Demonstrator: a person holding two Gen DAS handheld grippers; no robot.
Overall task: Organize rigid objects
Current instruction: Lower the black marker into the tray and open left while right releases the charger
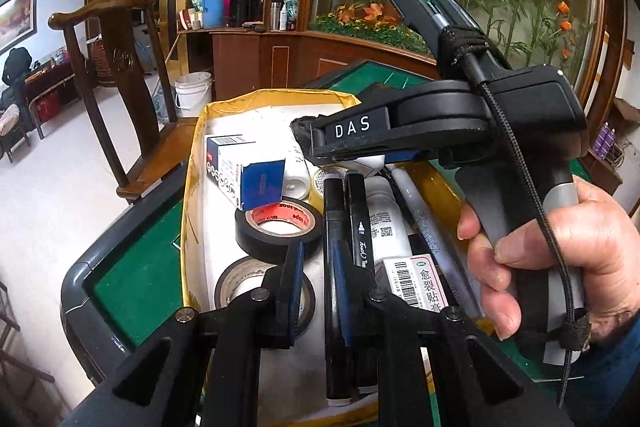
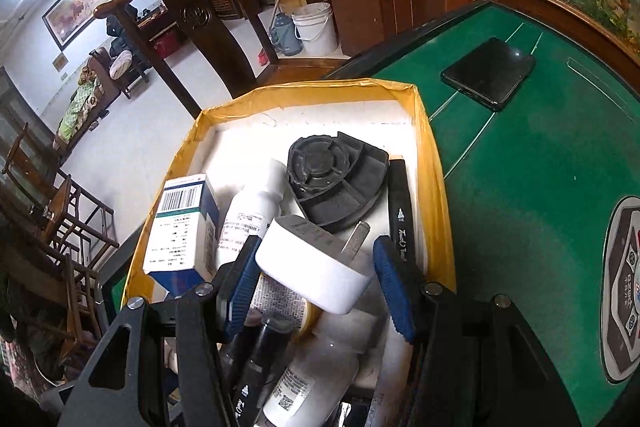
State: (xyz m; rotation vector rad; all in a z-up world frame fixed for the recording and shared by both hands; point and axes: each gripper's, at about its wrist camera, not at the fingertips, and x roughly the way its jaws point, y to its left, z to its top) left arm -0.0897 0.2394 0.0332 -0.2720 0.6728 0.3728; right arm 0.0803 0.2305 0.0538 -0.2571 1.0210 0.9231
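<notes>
A yellow-rimmed white box (image 1: 191, 187) (image 2: 434, 167) on the green table holds the clutter. My right gripper (image 2: 316, 279) is shut on a white plug adapter (image 2: 316, 267), its blue pads (image 2: 240, 287) pressing both sides just above the box. From the left wrist view that gripper (image 1: 316, 143) is seen side-on in a person's hand (image 1: 560, 251). My left gripper (image 1: 320, 287) is shut to a narrow gap over a black marker (image 1: 333, 219) lying in the box, and a white strip shows between the marker and the left pad. A second marker (image 1: 360, 219) lies alongside.
Also in the box are a blue-and-white carton (image 1: 236, 171) (image 2: 184, 223), two black tape rolls (image 1: 280, 227), a white bottle (image 2: 252, 211), a black round ribbed part (image 2: 332, 183) and a barcoded packet (image 1: 416, 279). A black phone (image 2: 488, 73) lies on the felt. A wooden chair (image 1: 120, 87) stands to the left.
</notes>
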